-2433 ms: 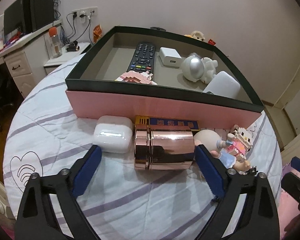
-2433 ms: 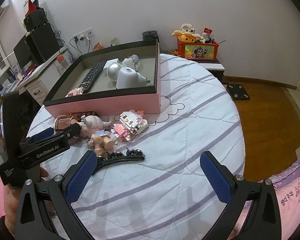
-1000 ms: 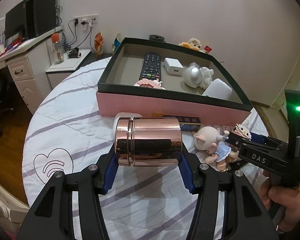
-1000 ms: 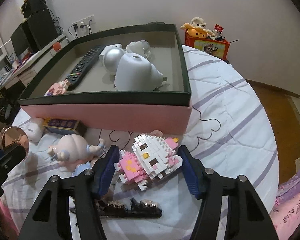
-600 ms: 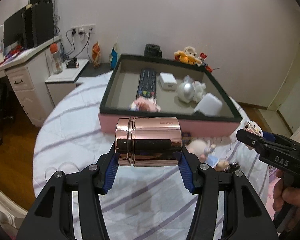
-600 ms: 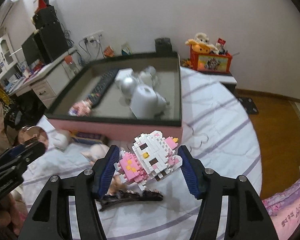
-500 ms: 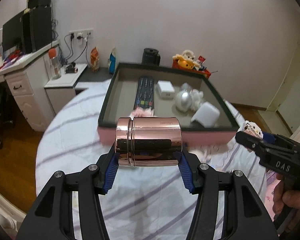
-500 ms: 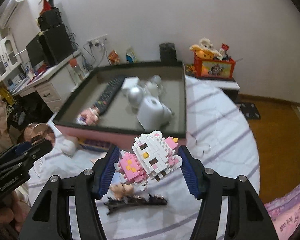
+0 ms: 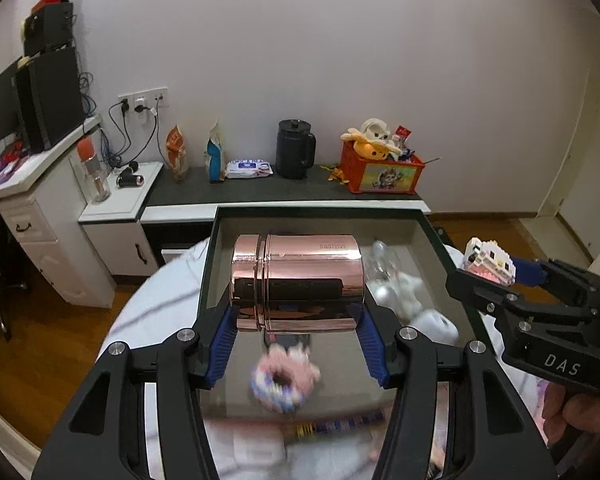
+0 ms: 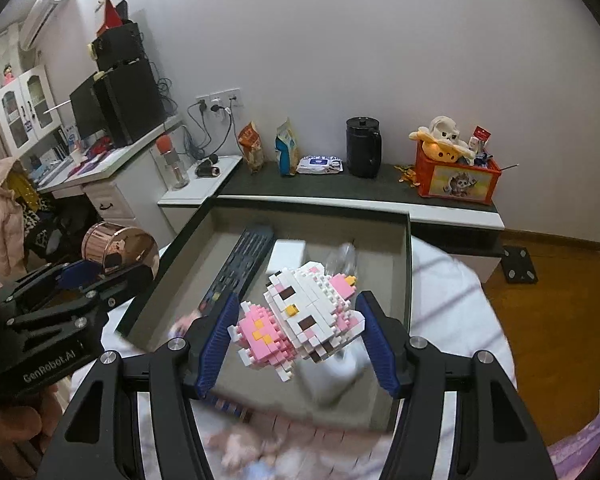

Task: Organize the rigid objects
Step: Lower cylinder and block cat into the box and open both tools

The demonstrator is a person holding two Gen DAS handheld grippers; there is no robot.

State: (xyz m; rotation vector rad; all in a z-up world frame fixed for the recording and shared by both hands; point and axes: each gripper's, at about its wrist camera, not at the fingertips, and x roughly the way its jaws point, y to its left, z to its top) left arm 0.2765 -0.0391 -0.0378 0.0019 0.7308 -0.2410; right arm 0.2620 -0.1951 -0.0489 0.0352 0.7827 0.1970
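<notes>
My left gripper [image 9: 296, 320] is shut on a rose-gold metal cylinder [image 9: 296, 280], held on its side in the air over the dark-rimmed pink box [image 9: 212, 264]. My right gripper [image 10: 296, 332] is shut on a white and pink brick cat figure [image 10: 300, 316], held above the same box [image 10: 408, 248]. Inside the box lie a black remote [image 10: 240, 268], a white adapter [image 10: 288, 252], a silver and white toy [image 9: 396, 292] and a pink brick toy [image 9: 284, 376]. Each gripper shows in the other's view: the right one with the cat [image 9: 490, 264], the left one with the cylinder [image 10: 120, 252].
The box sits on a round bed with a white striped cover [image 10: 452, 304]. Small toys lie blurred on the cover below the box [image 10: 244, 448]. Behind stand a low dark shelf [image 9: 284, 192] with a black kettle [image 9: 294, 154] and a red toy crate [image 9: 380, 170], and a white desk [image 9: 40, 208] at left.
Both grippers have risen and moved forward over the box with their objects held. The box now lies directly below them, and the view tilts up toward the wall.
</notes>
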